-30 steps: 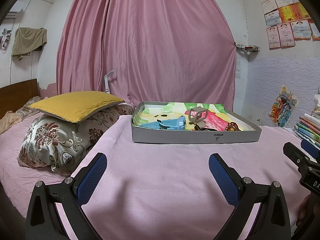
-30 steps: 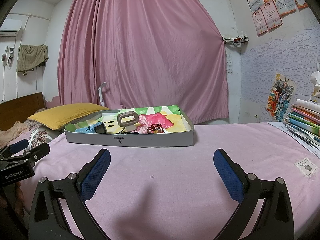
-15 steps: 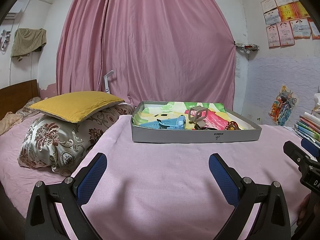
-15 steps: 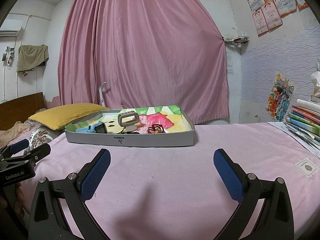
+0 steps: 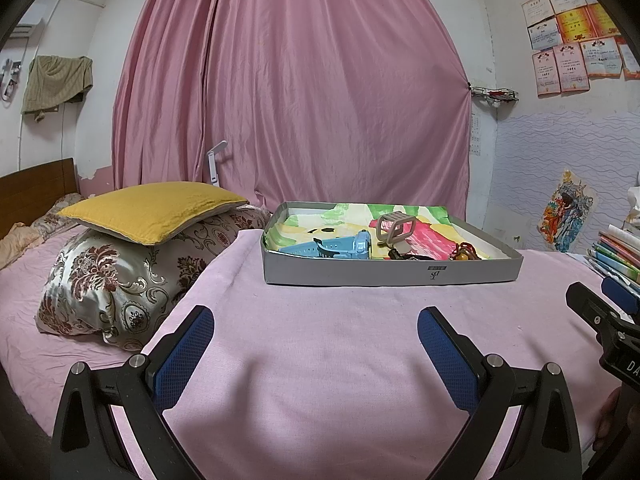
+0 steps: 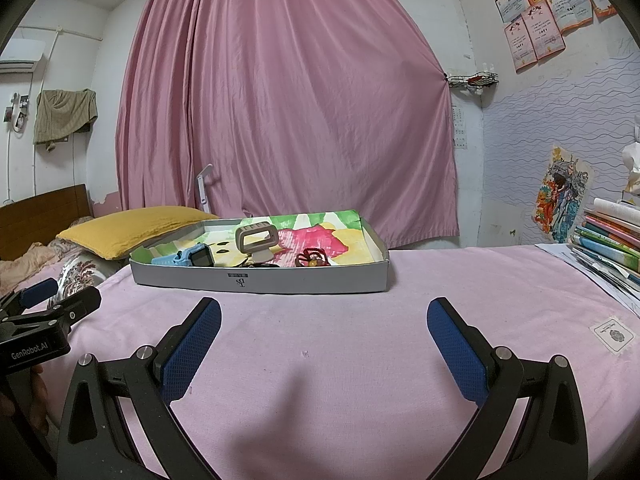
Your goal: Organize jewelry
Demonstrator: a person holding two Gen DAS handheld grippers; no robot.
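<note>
**On the pink bed, both grippers wait short of the jewelry tray**

Across the pink bedspread, the shallow grey tray with its painted lining sits well ahead of both tools. Set against the views from 1 second and half a second earlier, almost nothing has shifted: the tray, its contents and the 2 tools hold the same places, so this reads as a pause, not a reach.

The left gripper hangs low over the bedspread with its jaws spread wide and nothing between the blue pads. The right gripper stands likewise, parted and empty. Each shows at the edge of the other's view, side by side, both pointing toward the tray.

All the task's pieces lie inside the tray. A blue watch rests on its left side, its strap stretched out leftward. A grey hair clip stands upright near the middle. A red beaded bracelet sits right of the clip, close to the front wall, and a dark piece beside it is too small to name.

Since nothing moved, the sorting stands as it did. Whether the pieces lie as gathered or wait to be arranged, I cannot judge from here; they sit loosely, near one another but apart.

A yellow pillow lies to the left, and stacked books to the right.
</note>
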